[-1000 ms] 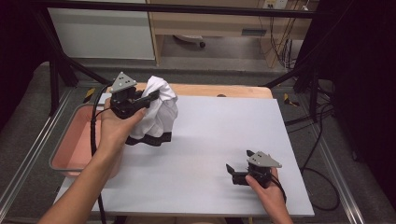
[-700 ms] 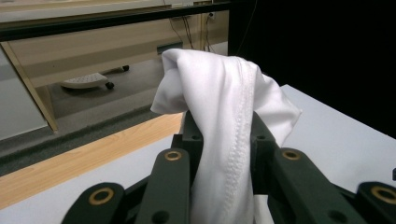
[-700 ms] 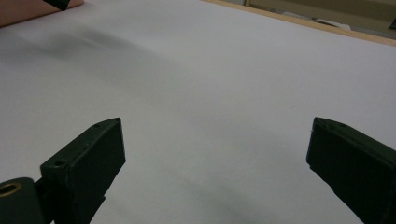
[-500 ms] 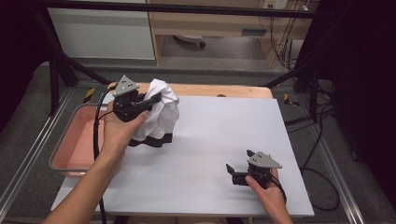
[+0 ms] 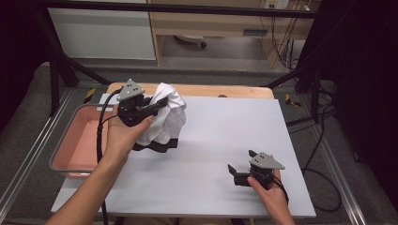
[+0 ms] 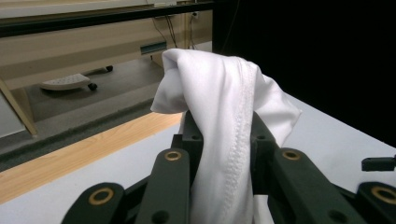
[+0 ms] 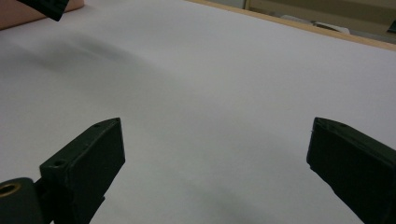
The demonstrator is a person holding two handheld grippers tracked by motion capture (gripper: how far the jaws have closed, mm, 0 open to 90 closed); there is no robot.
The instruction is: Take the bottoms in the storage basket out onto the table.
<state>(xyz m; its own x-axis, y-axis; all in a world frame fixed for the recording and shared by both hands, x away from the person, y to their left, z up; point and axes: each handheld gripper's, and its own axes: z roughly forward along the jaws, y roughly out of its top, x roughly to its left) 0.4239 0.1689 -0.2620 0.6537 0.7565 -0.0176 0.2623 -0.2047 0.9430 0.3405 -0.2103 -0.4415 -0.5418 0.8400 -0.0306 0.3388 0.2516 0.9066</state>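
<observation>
A pale grey tabletop (image 5: 225, 140) fills the work area, with a salmon-pink plastic tray (image 5: 77, 145) beside its left edge. The left gripper (image 5: 157, 104) has its jaws clamped on a fold of the white cloth garment with a black hem (image 5: 166, 119), most of which hangs below them, its hem on the table. With only a thin seam pinched, the cloth could slip free. The right gripper (image 5: 237, 174) rests wide open, holding nothing, well apart from it.
</observation>
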